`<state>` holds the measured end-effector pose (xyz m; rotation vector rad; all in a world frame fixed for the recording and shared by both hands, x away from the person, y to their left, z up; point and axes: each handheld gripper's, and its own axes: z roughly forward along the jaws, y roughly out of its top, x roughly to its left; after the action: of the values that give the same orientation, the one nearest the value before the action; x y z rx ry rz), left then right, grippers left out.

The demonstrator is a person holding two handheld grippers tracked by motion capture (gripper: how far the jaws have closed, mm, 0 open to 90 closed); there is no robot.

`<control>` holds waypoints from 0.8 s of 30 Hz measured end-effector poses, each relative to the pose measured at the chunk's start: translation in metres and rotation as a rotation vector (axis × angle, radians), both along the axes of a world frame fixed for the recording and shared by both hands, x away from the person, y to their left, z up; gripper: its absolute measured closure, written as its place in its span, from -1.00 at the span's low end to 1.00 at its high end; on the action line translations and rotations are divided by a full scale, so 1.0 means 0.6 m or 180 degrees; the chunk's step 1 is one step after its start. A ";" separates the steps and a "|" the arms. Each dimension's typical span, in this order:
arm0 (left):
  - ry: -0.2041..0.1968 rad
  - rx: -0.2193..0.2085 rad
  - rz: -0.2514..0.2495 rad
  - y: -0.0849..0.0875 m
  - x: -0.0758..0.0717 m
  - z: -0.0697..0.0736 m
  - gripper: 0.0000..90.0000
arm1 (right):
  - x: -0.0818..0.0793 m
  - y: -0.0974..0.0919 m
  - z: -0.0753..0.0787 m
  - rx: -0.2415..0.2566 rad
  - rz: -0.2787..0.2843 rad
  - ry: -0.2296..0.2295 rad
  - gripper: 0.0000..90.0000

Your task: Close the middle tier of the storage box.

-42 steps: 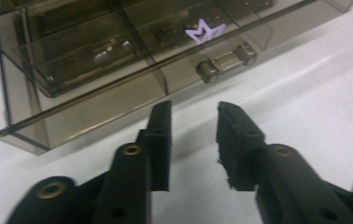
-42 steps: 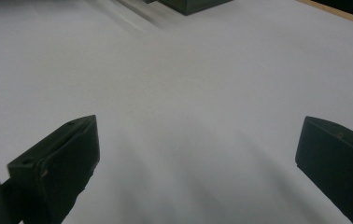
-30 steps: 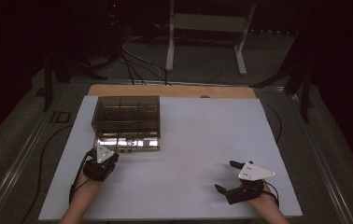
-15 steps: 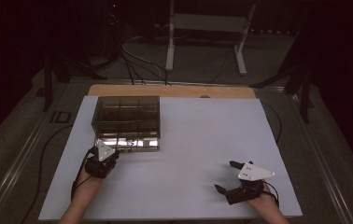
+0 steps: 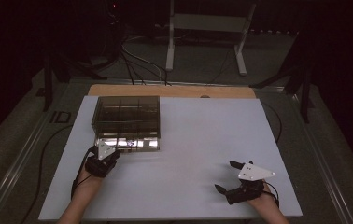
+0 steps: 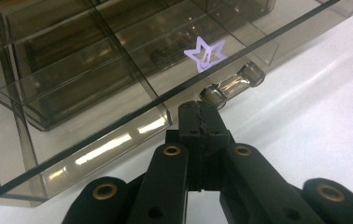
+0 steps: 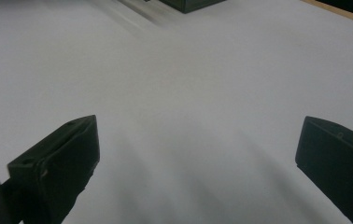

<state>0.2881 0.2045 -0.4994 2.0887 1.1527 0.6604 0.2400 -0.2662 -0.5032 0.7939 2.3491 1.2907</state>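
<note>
Smoked-plastic compartment box [image 5: 127, 122]: lid down, latch [image 6: 233, 86] unopened; left gripper [image 6: 204, 122] jaws closed empty at it, right gripper [image 5: 225, 178] wide open, idle on bench [image 5: 202, 140].

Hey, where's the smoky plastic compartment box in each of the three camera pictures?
High view: the compartment box sits left of centre on the white table, just beyond the shut left gripper.
Left gripper view: box across the upper left, above the jaws.
Right gripper view: a dark corner, probably the box, at the top edge.
Shared landmark: the white table.
</note>
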 end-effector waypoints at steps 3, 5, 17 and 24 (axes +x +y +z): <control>0.0009 -0.0021 -0.0018 0.001 0.001 0.001 1.00 | 0.000 0.000 0.000 -0.0003 0.0003 -0.0003 -1.00; 0.0009 -0.0037 -0.0016 0.001 0.002 0.000 1.00 | 0.000 0.000 0.000 -0.0002 0.0004 -0.0002 -1.00; 0.0007 -0.0040 -0.0019 -0.001 0.009 0.002 1.00 | -0.001 0.000 0.001 0.0002 0.0003 -0.0005 -1.00; 0.0004 -0.0009 -0.0025 -0.002 0.011 0.003 1.00 | -0.001 0.000 0.000 0.0000 0.0002 -0.0005 -1.00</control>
<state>0.2947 0.2032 -0.4977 2.0904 1.1449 0.6536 0.2396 -0.2663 -0.5029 0.7919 2.3484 1.2912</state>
